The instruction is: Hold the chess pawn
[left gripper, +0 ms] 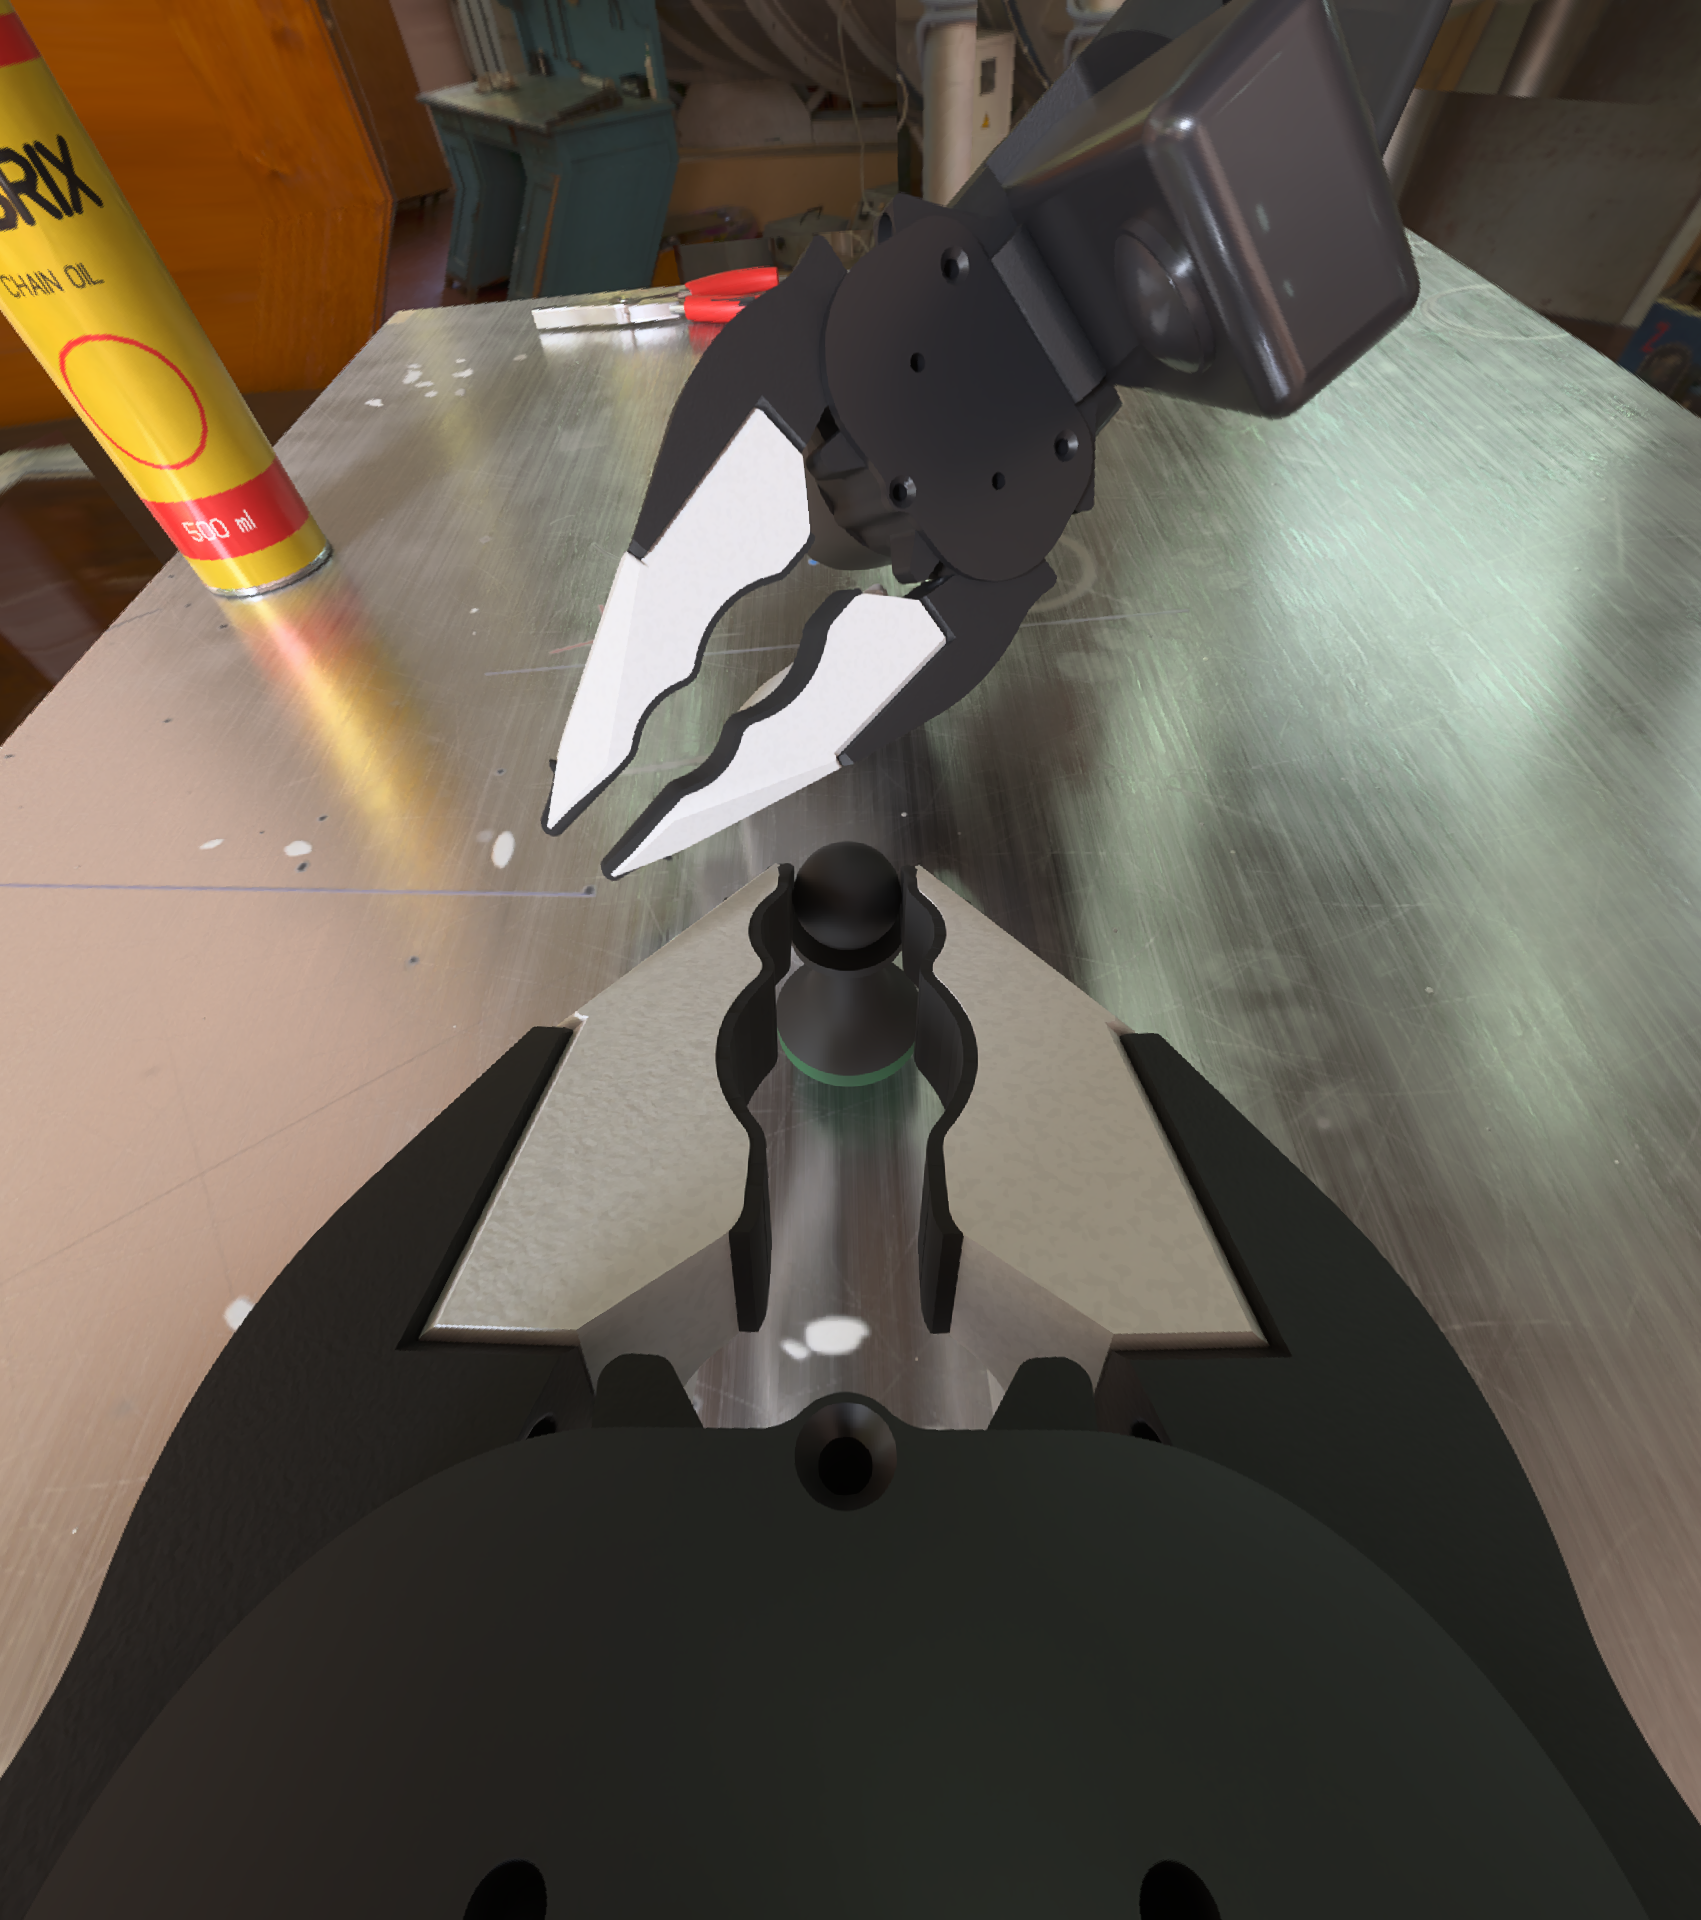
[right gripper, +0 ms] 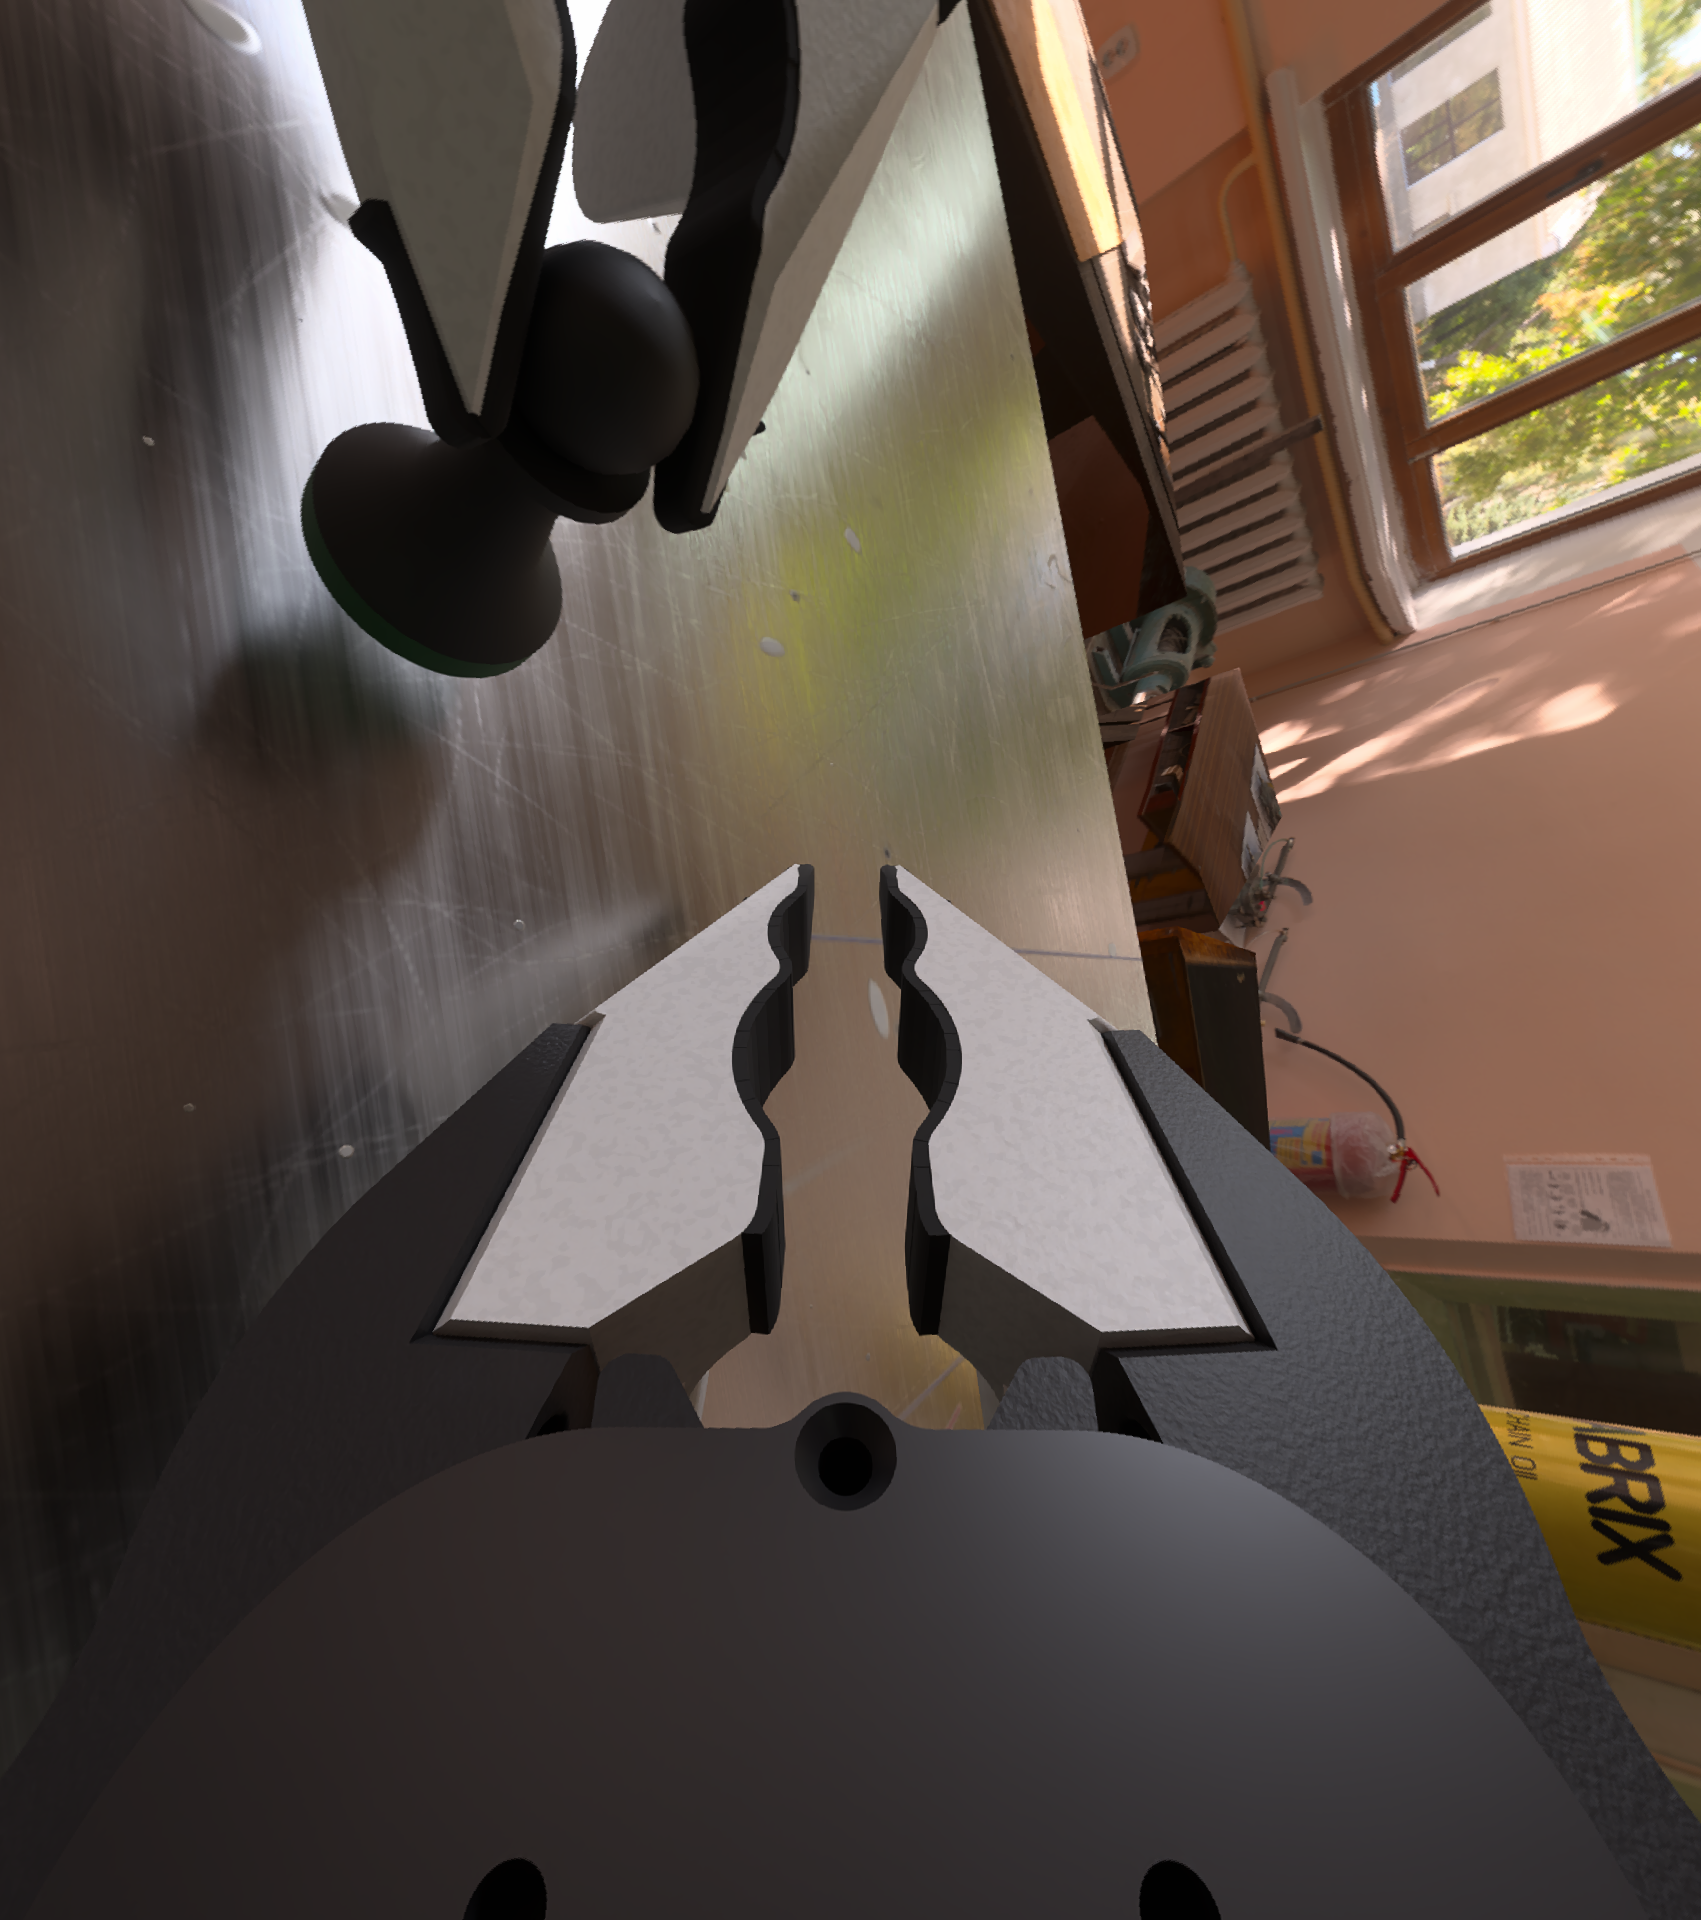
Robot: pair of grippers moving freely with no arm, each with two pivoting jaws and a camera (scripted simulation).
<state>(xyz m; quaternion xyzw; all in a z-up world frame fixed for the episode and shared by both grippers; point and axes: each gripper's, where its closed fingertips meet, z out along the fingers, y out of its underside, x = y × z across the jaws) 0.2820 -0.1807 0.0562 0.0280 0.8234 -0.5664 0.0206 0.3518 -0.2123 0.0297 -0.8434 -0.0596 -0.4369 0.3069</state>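
The black chess pawn (left gripper: 846,1013) with a green felt base sits between the fingers of my left gripper (left gripper: 846,878), which is shut on its neck and head. In the right wrist view the pawn (right gripper: 472,551) hangs from the left gripper (right gripper: 576,473), apparently a little above the metal table (right gripper: 617,779). My right gripper (right gripper: 846,873) has a narrow gap between its fingers and holds nothing. In the left wrist view the right gripper (left gripper: 584,847) hovers just beyond and left of the pawn's head, tips pointing down toward it, not touching.
A yellow and red spray can (left gripper: 98,312) stands at the table's left edge; it also shows in the right wrist view (right gripper: 1656,1558). Red-handled pliers (left gripper: 721,291) lie at the far edge. The brushed metal table (left gripper: 1345,727) stretches to the right.
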